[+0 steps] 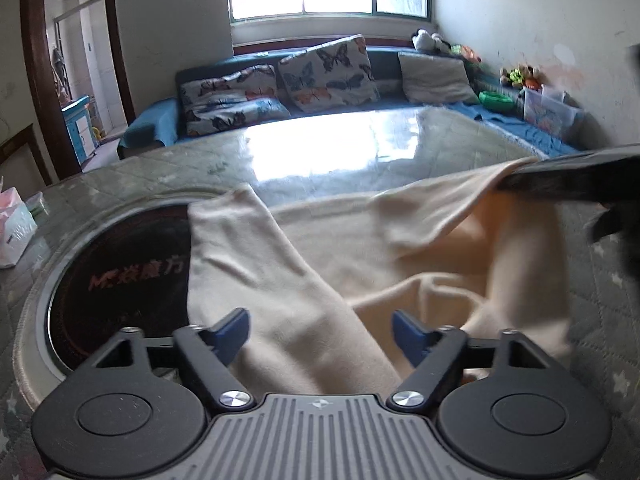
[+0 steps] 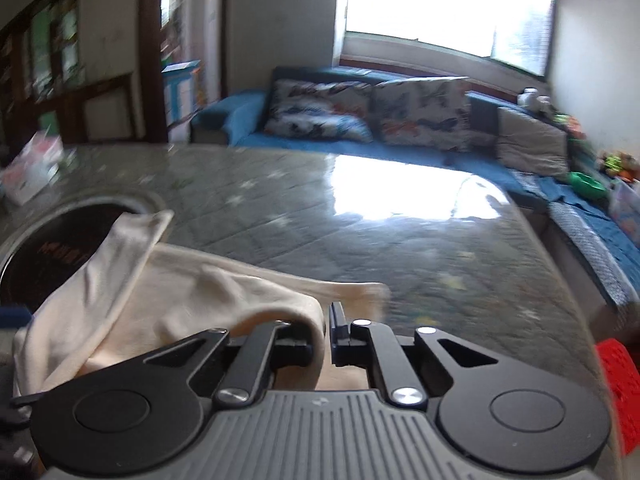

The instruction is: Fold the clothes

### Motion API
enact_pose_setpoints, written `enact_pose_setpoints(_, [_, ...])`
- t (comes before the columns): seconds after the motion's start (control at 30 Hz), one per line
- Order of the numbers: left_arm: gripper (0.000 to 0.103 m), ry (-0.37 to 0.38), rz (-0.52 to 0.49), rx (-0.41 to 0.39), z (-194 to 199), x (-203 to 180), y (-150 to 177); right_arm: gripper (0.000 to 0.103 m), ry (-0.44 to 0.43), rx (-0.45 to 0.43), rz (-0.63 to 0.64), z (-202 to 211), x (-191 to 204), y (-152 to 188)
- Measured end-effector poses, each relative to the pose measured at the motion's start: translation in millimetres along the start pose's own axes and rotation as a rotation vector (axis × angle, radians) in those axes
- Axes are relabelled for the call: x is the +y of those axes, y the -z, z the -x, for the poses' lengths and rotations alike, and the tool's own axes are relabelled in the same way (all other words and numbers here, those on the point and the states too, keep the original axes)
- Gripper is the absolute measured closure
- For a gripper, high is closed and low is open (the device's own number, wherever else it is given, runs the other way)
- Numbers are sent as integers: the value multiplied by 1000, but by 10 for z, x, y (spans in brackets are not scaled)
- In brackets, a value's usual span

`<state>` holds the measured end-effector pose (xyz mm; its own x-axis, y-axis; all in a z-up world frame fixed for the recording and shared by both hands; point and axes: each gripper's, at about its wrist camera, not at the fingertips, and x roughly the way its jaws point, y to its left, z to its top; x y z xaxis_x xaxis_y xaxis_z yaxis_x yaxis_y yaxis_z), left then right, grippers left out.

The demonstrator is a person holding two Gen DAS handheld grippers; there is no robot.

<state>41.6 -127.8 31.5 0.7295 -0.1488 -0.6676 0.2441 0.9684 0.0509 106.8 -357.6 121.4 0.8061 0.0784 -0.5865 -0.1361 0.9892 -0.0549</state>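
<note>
Cream garment sprawls rumpled across the table, sleeve draped over the inset cooktop. Right gripper pinches its lifted edge; left gripper gapes empty above it. Probably one early fold underway, most remaining.

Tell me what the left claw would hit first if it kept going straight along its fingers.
Most likely the cream garment. The left claw is open with the cloth lying right between and ahead of its blue fingertips, on the table. Depth is unclear, so it may pass just above the fabric.
</note>
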Motion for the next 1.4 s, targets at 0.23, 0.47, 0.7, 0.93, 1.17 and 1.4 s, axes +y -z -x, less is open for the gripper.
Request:
enact_pose_setpoints(0.23, [46, -11, -12, -1, 21, 21, 90, 98, 168, -40, -193, 572, -523, 522])
enact_pose_setpoints(0.47, [57, -29, -11, -15, 111, 83, 152, 57, 253, 42, -420, 844, -975, 1167])
enact_pose_setpoints(0.7, [62, -49, -6, -21, 186, 156, 192, 35, 266, 78, -243, 788, -788, 1128])
enact_pose_setpoints(0.93, [70, -54, 19, -15, 250, 278, 263, 30, 383, 37, -41, 612, -559, 858])
enact_pose_setpoints(1.17, [70, -54, 41, -16, 328, 358, 342, 22, 468, -40, -361, 1012, -1149, 1017])
enact_pose_setpoints(1.4, [70, -72, 55, -5, 375, 464, 420, 21, 457, -33, -580, 1289, -1475, 1460])
